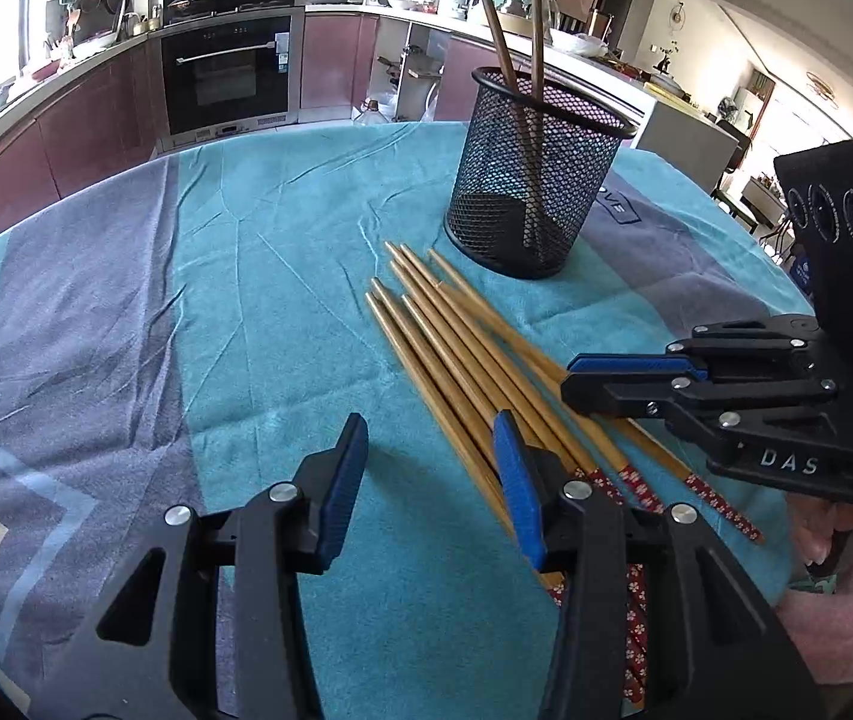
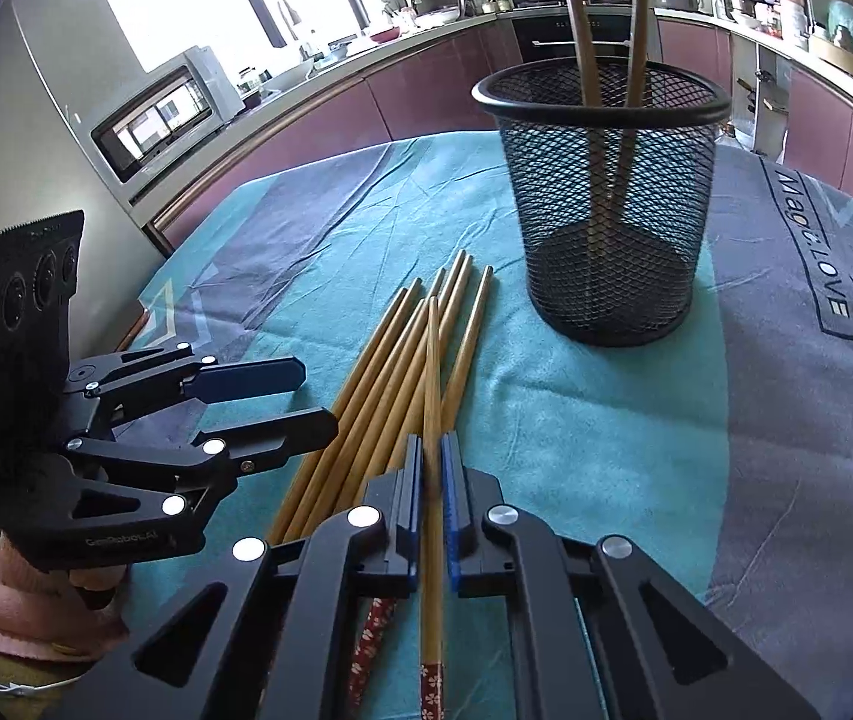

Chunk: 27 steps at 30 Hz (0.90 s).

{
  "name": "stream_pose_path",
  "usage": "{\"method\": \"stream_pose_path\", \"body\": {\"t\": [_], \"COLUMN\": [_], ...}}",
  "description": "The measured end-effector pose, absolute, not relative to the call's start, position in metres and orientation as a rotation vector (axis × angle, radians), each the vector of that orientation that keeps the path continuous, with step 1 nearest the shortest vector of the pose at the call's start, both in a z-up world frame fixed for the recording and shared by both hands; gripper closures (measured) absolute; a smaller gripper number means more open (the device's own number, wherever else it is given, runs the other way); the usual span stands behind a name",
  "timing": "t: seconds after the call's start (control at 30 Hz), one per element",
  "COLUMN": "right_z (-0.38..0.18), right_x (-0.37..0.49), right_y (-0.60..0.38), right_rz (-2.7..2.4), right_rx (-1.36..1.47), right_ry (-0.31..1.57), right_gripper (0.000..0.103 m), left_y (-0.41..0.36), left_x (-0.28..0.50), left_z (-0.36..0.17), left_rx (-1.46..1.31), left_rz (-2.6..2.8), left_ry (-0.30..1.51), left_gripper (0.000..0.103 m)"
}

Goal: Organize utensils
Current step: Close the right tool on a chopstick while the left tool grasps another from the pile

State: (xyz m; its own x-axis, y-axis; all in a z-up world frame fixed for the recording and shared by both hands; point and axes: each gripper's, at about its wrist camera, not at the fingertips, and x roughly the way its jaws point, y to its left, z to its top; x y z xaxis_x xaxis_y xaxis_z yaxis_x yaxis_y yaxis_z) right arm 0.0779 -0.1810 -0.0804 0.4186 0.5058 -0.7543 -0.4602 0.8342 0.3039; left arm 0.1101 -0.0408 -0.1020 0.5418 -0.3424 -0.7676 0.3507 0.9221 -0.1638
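The right gripper [image 2: 431, 480] is clenched on a single chopstick [image 2: 431, 396], which runs between the two blue pads [image 2: 453, 504] and projects forward above the other sticks, its pointed tip toward the mesh holder [image 2: 603, 204] and its red patterned end trailing back under the gripper body. In the left wrist view the right gripper [image 1: 612, 381] enters from the right side, fingers close together over the loose bundle. The left gripper [image 1: 426, 486] is released, its fingers spread wide with nothing between them; it sits above the cloth [image 1: 246, 312] at the near end of the bundle, with its right pad [image 1: 516, 486] in front of the sticks. In the right wrist view the left gripper [image 2: 300, 396] appears at the left, beside the bundle. The remaining chopsticks [image 1: 456, 360] lie flat on the cloth in a loose fan, pointed tips toward the holder, red flowered ends toward the grippers. The black mesh holder [image 1: 537, 174] stands upright on the cloth just beyond the tips, apart from them, and contains two chopsticks [image 1: 507, 54] that lean against its rim and rise out of the top. The cloth is teal with grey bands and covers the table. Kitchen counters and a built-in oven [image 1: 228, 72] are in the background
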Motion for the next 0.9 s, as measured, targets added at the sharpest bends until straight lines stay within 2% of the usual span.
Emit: {"method": "stream_pose_path", "body": {"t": [0.67, 0.77, 0.9], "right_z": [-0.084, -0.084, -0.084], "right_x": [0.085, 0.084, 0.084], "right_y": [-0.187, -0.182, -0.177], "right_rz": [0.520, 0.508, 0.496], "right_rx": [-0.007, -0.054, -0.095], "right_ry": [0.945, 0.933, 0.916], "right_gripper": [0.097, 0.097, 0.097], "left_y": [-0.044, -0.045, -0.046], "left_x": [0.120, 0.124, 0.129], "left_z": [-0.107, -0.107, -0.107], "left_rx": [0.109, 0.116, 0.123], "left_rz": [-0.379, -0.363, -0.341], "left_ry": [0.920, 0.917, 0.914], "left_gripper": [0.065, 0.070, 0.083]}}
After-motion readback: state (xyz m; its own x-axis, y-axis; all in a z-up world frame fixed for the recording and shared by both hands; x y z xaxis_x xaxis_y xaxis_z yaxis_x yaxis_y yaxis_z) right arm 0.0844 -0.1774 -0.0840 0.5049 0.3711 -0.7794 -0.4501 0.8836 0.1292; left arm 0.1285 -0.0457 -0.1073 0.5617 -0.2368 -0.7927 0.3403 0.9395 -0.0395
